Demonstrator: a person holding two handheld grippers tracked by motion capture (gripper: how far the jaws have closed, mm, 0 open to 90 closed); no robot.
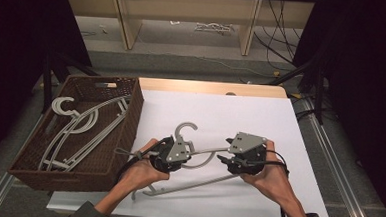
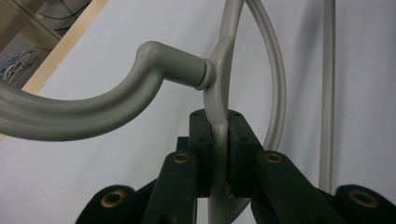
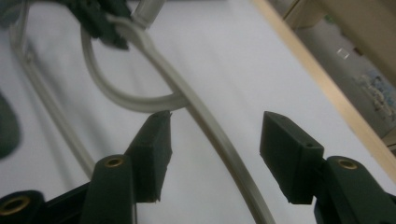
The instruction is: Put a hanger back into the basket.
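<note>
A grey plastic hanger [image 1: 194, 161] is held just above the white table top [image 1: 215, 114], its hook [image 1: 184, 130] pointing away from me. My left gripper [image 1: 178, 155] is shut on the hanger's frame just below the hook's neck; in the left gripper view the pads [image 2: 201, 154] press on the thin grey bar [image 2: 218, 135]. My right gripper [image 1: 227, 158] is open at the hanger's right shoulder. The arm of the hanger [image 3: 210, 130] runs between its spread fingers [image 3: 154, 149] without touching them.
A brown wicker basket [image 1: 130, 120] stands at the left of the table with several more grey hangers [image 1: 80, 127] in it. The table's wooden far edge [image 1: 212, 87] lies beyond the white sheet. Cables trail on the floor behind.
</note>
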